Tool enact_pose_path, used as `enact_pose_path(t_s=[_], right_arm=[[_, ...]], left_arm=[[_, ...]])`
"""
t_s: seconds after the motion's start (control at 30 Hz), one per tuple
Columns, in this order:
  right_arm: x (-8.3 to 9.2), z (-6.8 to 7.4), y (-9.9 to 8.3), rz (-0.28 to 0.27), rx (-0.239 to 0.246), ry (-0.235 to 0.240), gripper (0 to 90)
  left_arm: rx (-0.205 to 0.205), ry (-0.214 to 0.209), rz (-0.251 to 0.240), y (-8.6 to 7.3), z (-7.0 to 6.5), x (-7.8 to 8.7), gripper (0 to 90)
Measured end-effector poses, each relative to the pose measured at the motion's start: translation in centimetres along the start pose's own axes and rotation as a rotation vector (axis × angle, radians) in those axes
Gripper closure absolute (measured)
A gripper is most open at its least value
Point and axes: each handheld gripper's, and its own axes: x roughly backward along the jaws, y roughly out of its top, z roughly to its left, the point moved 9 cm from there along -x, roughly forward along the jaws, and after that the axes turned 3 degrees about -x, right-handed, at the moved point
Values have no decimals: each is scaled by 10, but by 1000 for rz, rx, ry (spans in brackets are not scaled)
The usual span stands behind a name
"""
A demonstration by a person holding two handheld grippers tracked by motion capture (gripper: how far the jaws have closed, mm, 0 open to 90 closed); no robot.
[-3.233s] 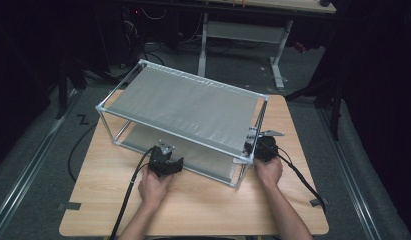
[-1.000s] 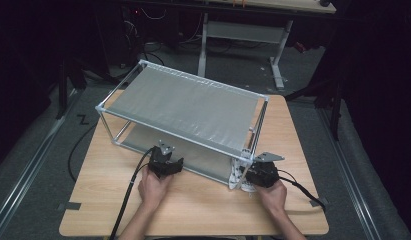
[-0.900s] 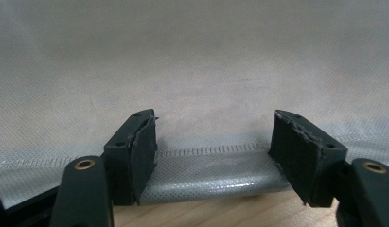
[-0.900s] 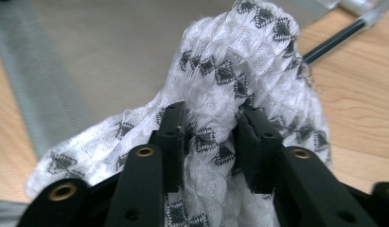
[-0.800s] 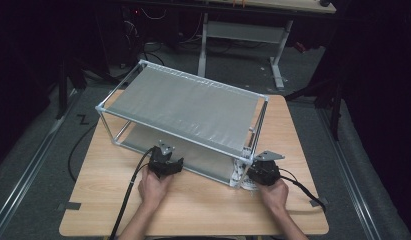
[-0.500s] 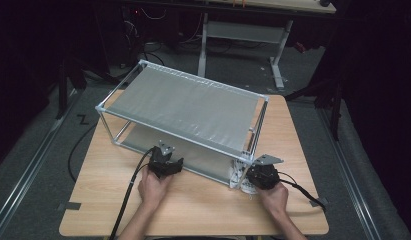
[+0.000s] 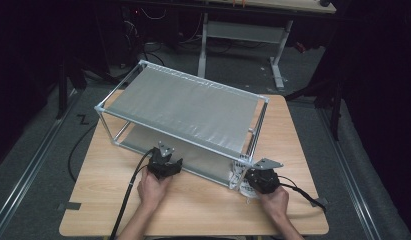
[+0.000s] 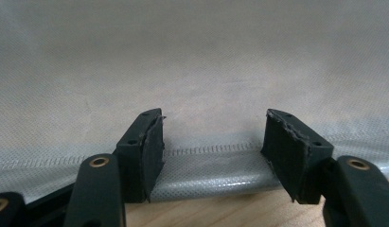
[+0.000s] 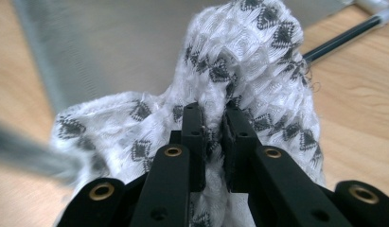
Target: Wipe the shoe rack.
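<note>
A metal-framed rack (image 7: 116, 138) with two grey fabric shelves stands on the wooden table (image 7: 203, 210). My left gripper (image 7: 165, 156) is at the front edge of the lower shelf (image 7: 138, 140). Its jaws have just been closing but stand open (image 8: 213, 137), with the shelf's stitched hem (image 8: 206, 163) lying between them, untouched by the pads. At the rack's front right corner my right gripper (image 7: 250, 181) has just closed on a white cloth with black diamond marks (image 7: 239, 179). Its jaws (image 9: 213, 118) pinch a fold of that cloth (image 9: 249, 52).
Black cables trail from both grippers, the left one (image 7: 124, 205) toward the table's near edge and the right one (image 7: 298, 190) off to the right. Bare wood runs along the front of the table. A second table frame (image 7: 243, 30) stands behind on the dark floor.
My right hand has come down from the rack's upper right post to the table at the front right corner, where the cloth now shows. The left hand has stayed put.
</note>
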Motion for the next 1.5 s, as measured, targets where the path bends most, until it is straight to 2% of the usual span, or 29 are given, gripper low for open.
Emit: enact_pose_path(t_s=[0.1, 0.57, 0.7, 0.87, 1.0, 1.1, 1.13, 1.2, 1.3, 1.5], right_arm=[[-4, -12, 6, -1, -11, -25, 817], [-33, -80, 42, -8, -213, -96, 821], [-38, -97, 45, 10, -244, -125, 821], [-43, -100, 52, 22, -244, -137, 822], [-46, -110, 56, 18, -292, -148, 823], [-39, -116, 61, 1, -320, -151, 824], [-37, -118, 63, 2, -320, -159, 824], [-34, -122, 68, 10, -284, -187, 825], [-30, -123, 81, -11, -290, -185, 825], [-16, -123, 103, -60, -267, -192, 825]], left_arm=[[0, -4, -2, 0, 0, 0, 396], [-10, -14, -4, -5, -3, 6, 415], [-13, -20, -6, -7, -5, 8, 422], [-16, -22, -5, -7, -5, 9, 428], [-14, -22, -7, -7, -6, 9, 428], [-16, -22, -6, -7, -6, 9, 429], [-16, -22, -6, -7, -6, 9, 428], [-16, -23, -6, -7, -6, 9, 429], [-17, -23, -5, -7, -6, 9, 429], [-17, -24, -5, -7, -6, 9, 429]])
